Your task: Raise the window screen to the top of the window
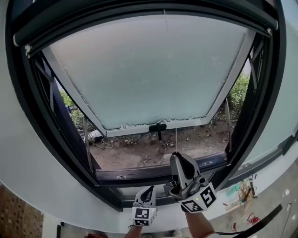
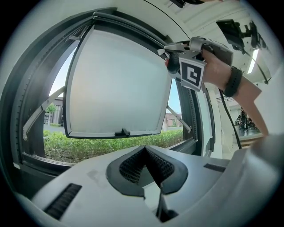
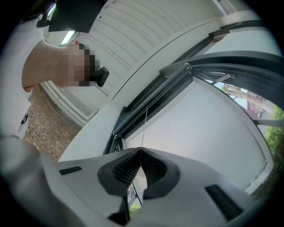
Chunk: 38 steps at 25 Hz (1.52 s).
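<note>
Head view: found window screen point(image 1: 139, 13) apparently gathered along the top of the window frame, thin pull cord point(image 1: 170, 83) dropping from it to the right hand-held gripper point(image 1: 176, 155). Noted left hand-held gripper point(image 1: 150, 189) lower, near the sill. Left gripper view: saw jaws clenched on nothing. Right gripper view: confirmed jaws pinched on the cord at their tips, cord running straight up to the screen's bar. Judged risks: could lose the thin cord through the pads on a sideways tug; could send the bar snapping back on an abrupt release.

R tongs point(image 1: 176, 155) on screen cord point(image 1: 176, 138)
</note>
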{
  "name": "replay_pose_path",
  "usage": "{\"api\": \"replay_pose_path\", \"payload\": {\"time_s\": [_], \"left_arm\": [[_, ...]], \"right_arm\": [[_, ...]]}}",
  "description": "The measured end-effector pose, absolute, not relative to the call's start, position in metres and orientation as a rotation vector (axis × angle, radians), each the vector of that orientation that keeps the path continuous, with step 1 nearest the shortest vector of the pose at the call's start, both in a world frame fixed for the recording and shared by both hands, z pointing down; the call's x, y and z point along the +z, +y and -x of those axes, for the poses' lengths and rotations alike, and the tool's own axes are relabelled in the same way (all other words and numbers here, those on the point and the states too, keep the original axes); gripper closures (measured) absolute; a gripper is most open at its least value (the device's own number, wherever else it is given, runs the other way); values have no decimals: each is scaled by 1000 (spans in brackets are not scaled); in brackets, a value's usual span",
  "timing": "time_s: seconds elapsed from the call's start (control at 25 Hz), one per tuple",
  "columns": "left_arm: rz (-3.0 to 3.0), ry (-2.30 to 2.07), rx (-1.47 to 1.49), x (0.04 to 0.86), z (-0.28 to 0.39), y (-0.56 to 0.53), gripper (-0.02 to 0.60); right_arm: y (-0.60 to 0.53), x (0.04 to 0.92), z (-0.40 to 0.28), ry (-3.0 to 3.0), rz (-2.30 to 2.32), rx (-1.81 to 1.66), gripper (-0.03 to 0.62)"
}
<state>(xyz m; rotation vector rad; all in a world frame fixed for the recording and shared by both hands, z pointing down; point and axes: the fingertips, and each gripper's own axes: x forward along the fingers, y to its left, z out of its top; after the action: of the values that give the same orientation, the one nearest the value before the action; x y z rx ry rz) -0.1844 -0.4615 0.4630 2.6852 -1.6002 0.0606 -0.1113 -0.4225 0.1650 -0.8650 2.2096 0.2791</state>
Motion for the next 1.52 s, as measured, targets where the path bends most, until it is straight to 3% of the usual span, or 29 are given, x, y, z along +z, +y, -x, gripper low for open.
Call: {"api": "replay_pose_path", "payload": {"time_s": [0.28, 0.56, 1.0, 1.52], "left_arm": [[-2689, -1628, 46, 456, 190, -468, 578], [-2660, -1707, -81, 420, 208, -473, 578], [-2575, -1718, -135, 422, 214, -479, 580], [-2640, -1693, -82, 434, 202, -475, 578]], "right_arm": [[-410, 167, 89, 2055, 582, 70, 592], [-450, 275, 77, 2065, 650, -344, 592], [-480, 423, 116, 2594, 1494, -113, 592], [-481, 442, 116, 2625, 1612, -91, 592]]}}
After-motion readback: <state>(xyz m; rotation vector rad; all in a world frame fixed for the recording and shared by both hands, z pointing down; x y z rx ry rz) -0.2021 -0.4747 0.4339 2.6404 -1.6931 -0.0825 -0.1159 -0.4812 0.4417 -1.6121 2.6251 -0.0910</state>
